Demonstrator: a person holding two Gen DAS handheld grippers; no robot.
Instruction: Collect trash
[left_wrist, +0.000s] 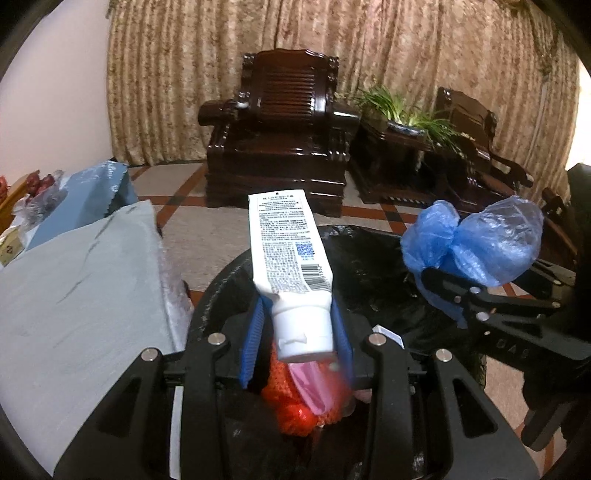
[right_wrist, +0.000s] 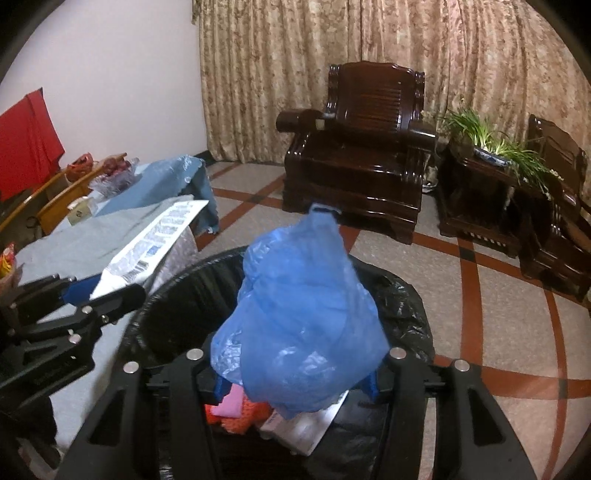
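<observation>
Both grippers hang over the black-lined trash bin, each with a piece of rubbish between its fingers.

Leftmost stands a grey-covered table, just beside the bin. Next, the left gripper has a white tube between its blue pads, cap end toward the camera and the printed flat end sticking out over the bin's near rim; the pads stand at the cap's sides, though real pressure I cannot tell. Below it, orange netting and pink scrap lie inside the bin. Rightmost, the right gripper is part open with a crumpled blue plastic bag bulging between its fingers, above the bin's mouth.
</observation>
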